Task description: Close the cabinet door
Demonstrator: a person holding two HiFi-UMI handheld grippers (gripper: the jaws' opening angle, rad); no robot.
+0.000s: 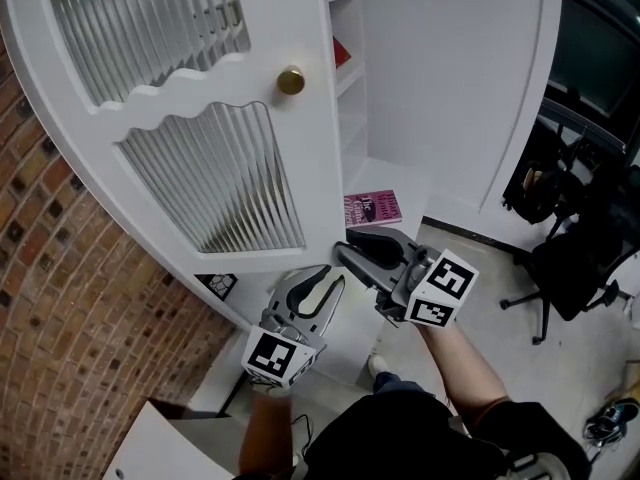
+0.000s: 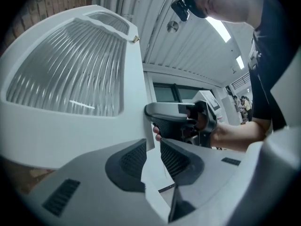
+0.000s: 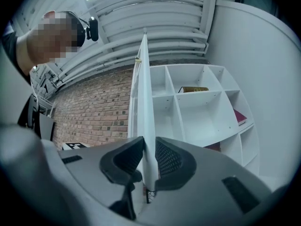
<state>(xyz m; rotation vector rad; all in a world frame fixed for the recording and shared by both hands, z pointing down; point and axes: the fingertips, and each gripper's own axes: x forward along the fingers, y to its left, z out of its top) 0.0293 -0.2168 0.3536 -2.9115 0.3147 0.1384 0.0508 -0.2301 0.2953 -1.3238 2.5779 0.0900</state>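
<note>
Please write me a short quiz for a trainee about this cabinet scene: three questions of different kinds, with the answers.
1. True or false: the cabinet door stands open.
2. What is between the jaws of the right gripper? A) a shelf board B) the door's edge C) a book
3. Fill in: the knob on the door is ___ in colour.
Key: 1 true; 2 B; 3 gold.

Pretty plain setup: white cabinet door (image 1: 312, 158) with clear ribbed glass panes (image 1: 215, 183), gold knob (image 1: 291, 80), red-brown brick wall (image 1: 60, 308), magenta book (image 1: 372, 208) on a white shelf (image 1: 400, 180).
</note>
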